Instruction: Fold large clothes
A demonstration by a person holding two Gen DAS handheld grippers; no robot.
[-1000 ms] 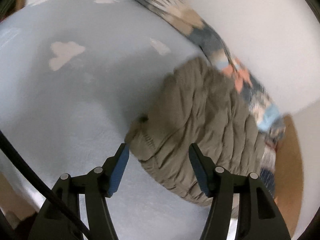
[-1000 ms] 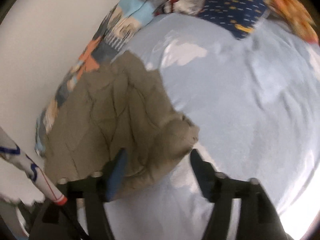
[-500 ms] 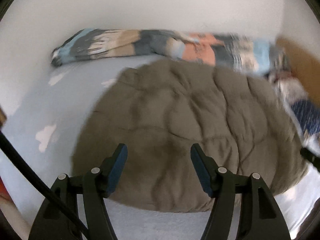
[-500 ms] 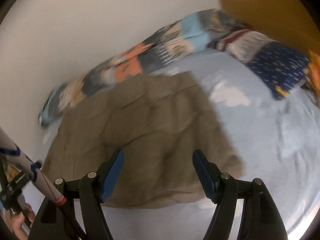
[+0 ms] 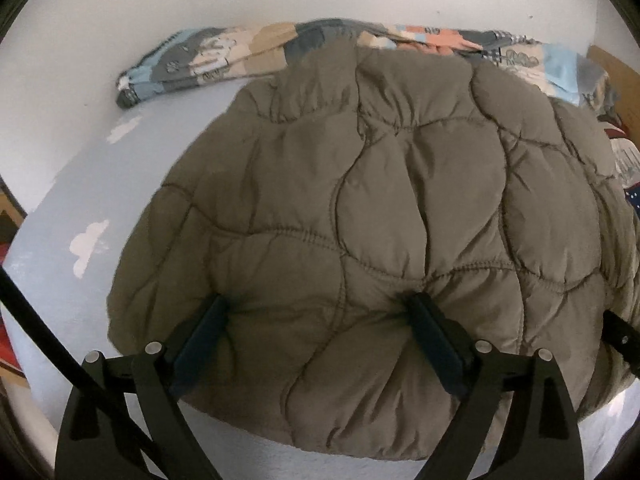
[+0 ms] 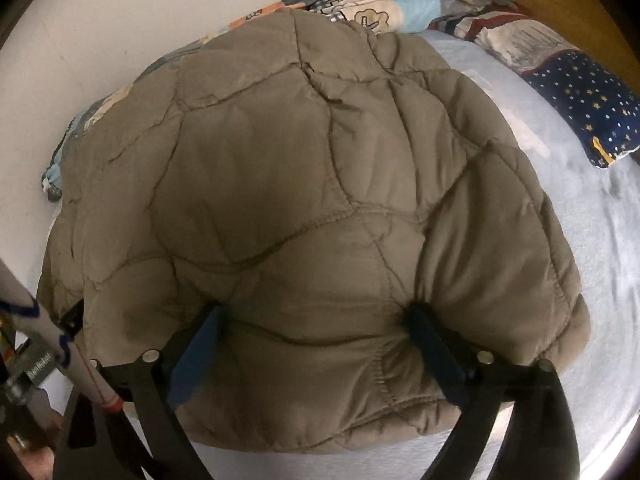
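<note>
An olive-brown quilted puffer jacket [image 5: 400, 200] lies bundled on the pale blue bed sheet [image 5: 80, 184]. My left gripper [image 5: 320, 312] points down onto its near part. Its jaws are opening wide, and both blue fingertips [image 5: 212, 312] dent the padding, with a bulge of jacket between them. My right gripper [image 6: 316, 320] stands the same way on the jacket [image 6: 280, 180] close to its near hem. Its jaws are opening too, and puffed fabric rises between its fingertips [image 6: 420, 320]. Neither pair of pads clamps the cloth.
A rolled patterned blanket [image 5: 224, 56] lies along the white wall behind the jacket. A navy star pillow [image 6: 588, 96] and a wooden headboard [image 6: 560, 0] are at the far right. Bare sheet [image 6: 600, 260] shows to the right of the jacket. A white striped cable [image 6: 80, 368] crosses the lower left.
Both grippers have swung over the jacket and come down on it. Their jaws have spread wider. The jacket now fills both views with the fingertips sunk in it.
</note>
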